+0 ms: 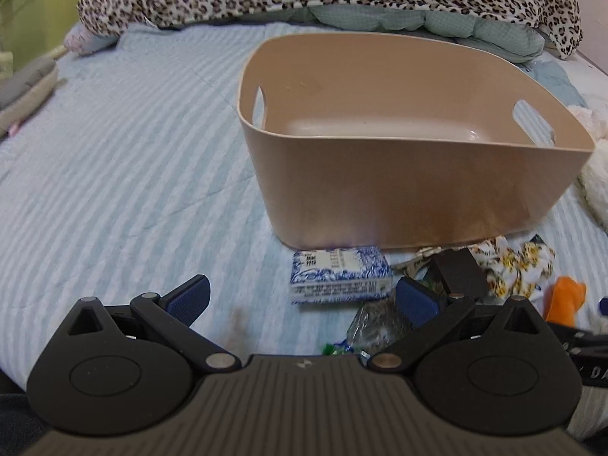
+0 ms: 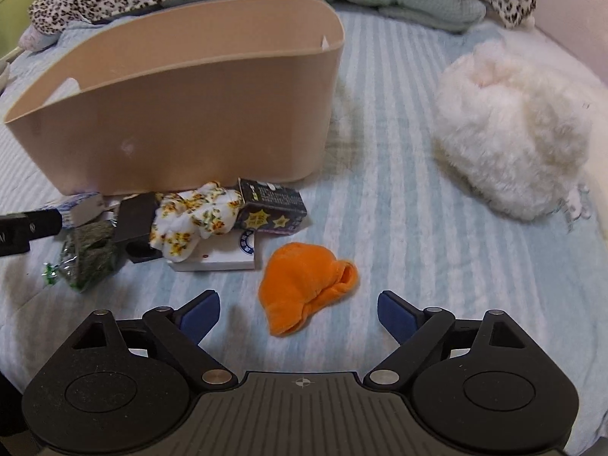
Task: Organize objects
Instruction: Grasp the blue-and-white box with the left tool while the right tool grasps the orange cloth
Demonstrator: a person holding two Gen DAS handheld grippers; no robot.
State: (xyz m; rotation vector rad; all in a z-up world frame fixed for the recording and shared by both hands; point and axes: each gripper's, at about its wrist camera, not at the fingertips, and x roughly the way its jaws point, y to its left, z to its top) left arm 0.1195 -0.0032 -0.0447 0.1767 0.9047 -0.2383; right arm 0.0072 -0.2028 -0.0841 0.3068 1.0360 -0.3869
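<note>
Your right gripper [image 2: 298,313], jaws apart, flanks the orange cloth [image 2: 304,288] lying before the beige bin [image 2: 182,129]. Your left gripper [image 1: 302,298], jaws also apart, faces the blue-patterned box [image 1: 340,275] beside that bin.

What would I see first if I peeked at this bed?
Probably the big tan bin, standing on the striped blue bedspread with nothing visible inside. Next, the bright orange plush lying right between the fingers of the open right hand-held gripper, and the fluffy white heap to its right.
</note>
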